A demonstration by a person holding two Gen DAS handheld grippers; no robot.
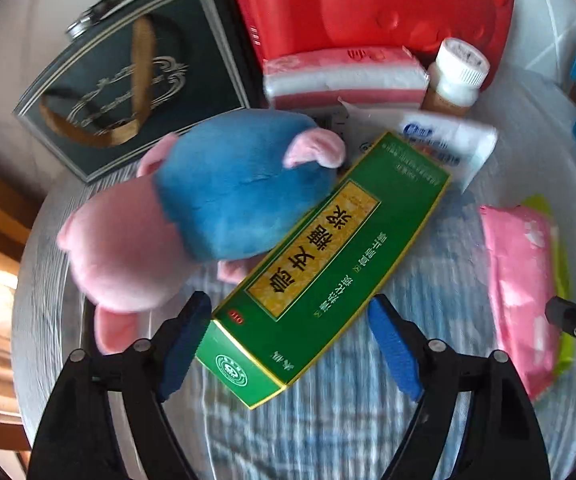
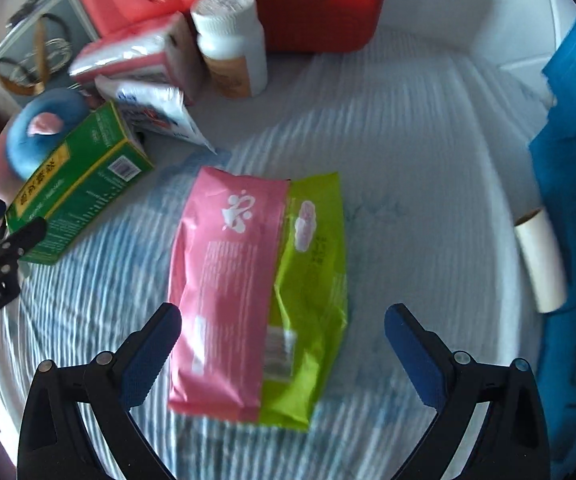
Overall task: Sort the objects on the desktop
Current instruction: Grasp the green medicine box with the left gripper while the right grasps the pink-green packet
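Note:
A long green box (image 1: 328, 256) with a yellow label lies slantwise on the striped cloth, one corner against a blue and pink plush pig (image 1: 192, 216). My left gripper (image 1: 288, 302) stands open over the box's near end, one blue pad on each side; the right pad is clear of it. In the right wrist view a pink packet (image 2: 224, 288) and a lime green packet (image 2: 312, 248) lie side by side. My right gripper (image 2: 284, 312) is open above their near half, and neither pad touches them.
Behind stand a red case (image 1: 368, 4), a red and white tissue pack (image 1: 344, 76), a white-capped bottle (image 2: 232, 40), a white and blue sachet (image 1: 448, 144) and a dark gift box (image 1: 128, 76). A blue bin (image 2: 568, 184) and a cardboard roll (image 2: 540, 256) sit at the right.

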